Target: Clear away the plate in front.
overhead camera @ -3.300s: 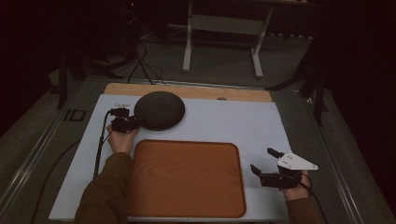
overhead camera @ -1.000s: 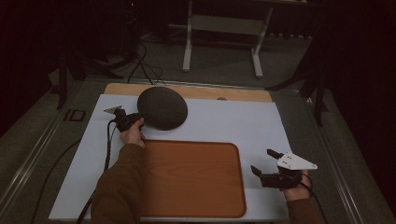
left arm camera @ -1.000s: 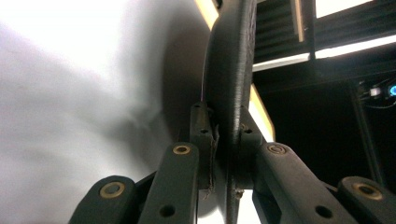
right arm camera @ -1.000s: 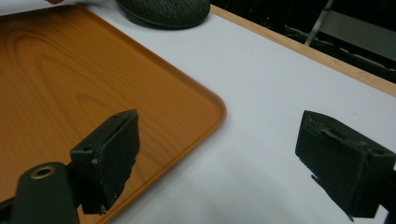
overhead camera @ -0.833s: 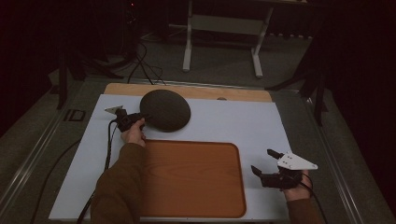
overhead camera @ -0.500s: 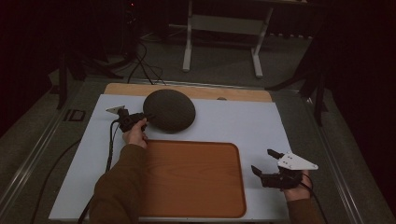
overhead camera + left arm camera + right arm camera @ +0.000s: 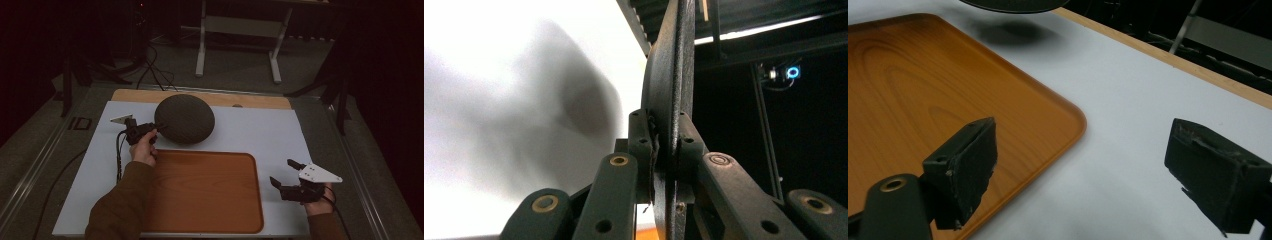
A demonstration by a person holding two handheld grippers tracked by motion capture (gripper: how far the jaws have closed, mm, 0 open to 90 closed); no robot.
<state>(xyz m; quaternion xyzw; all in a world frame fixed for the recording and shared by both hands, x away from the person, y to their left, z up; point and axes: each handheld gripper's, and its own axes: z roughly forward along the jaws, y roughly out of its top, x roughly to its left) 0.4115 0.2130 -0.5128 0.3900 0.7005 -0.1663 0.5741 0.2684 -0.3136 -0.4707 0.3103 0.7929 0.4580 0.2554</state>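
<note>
A: Since the 1st pic, the dark round plate (image 7: 184,119) has tipped up off the tabletop (image 7: 280,135) & slid right a bit.

B: What's got it?

A: Left gripper (image 7: 152,131). Clamped on the plate's left rim, one jaw each side; you see it up close in the left gripper view, plate (image 7: 671,90) edge-on.

B: Where's the plate now?

A: Lifted, tilted, just behind the wooden tray (image 7: 202,192), w/ a shadow under it.

B: & the other gripper?

A: Right gripper (image 7: 285,175) hasn't moved. Jaws wide apart, holding nothing, right of the tray (image 7: 923,90), near the front edge.
</note>
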